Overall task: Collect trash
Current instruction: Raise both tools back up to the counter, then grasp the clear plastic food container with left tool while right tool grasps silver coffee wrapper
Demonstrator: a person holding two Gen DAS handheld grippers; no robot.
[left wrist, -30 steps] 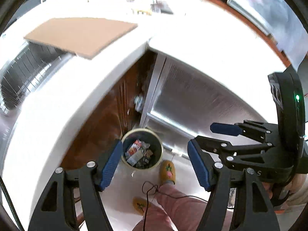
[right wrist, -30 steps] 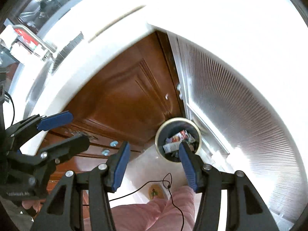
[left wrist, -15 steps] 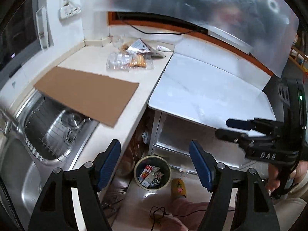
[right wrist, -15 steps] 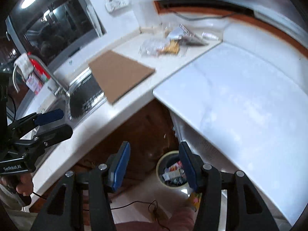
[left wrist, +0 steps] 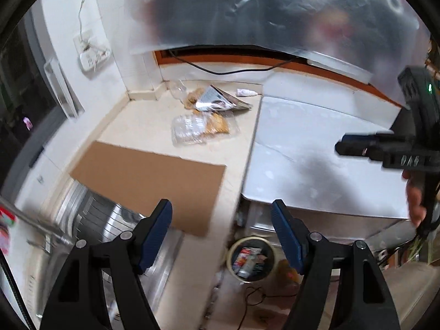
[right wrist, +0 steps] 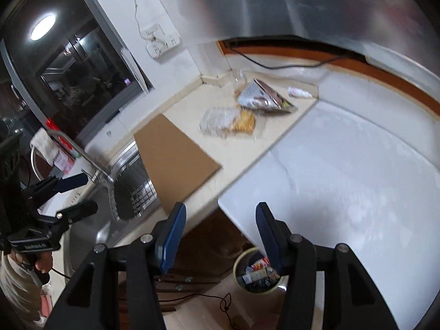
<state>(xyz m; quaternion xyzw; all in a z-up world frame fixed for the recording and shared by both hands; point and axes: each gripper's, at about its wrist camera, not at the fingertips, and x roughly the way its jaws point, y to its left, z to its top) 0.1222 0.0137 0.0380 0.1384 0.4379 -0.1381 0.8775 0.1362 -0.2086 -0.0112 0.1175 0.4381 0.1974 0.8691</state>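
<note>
Left claw (left wrist: 221,214) — jaws spread wide, just been opening, nothing held between them. Right claw (right wrist: 220,220) — jaws parted, nothing held.

Trash on the counter (left wrist: 143,126), all placed from the cardboard sheet (left wrist: 148,178): a clear plastic tray (left wrist: 200,128) just beyond it; a foil packet (left wrist: 220,103) further back; a small tube (left wrist: 246,92) near the back wall. All lie well apart from both claws.

Bin (left wrist: 251,258) — on the floor below the counter edge, wrappers inside.

Both wrist cameras look steeply down from well above the flat brown cardboard sheet (left wrist: 148,181) (right wrist: 173,162) on the pale bench (left wrist: 132,129) (right wrist: 192,104); both views share it, each from a different side
</note>
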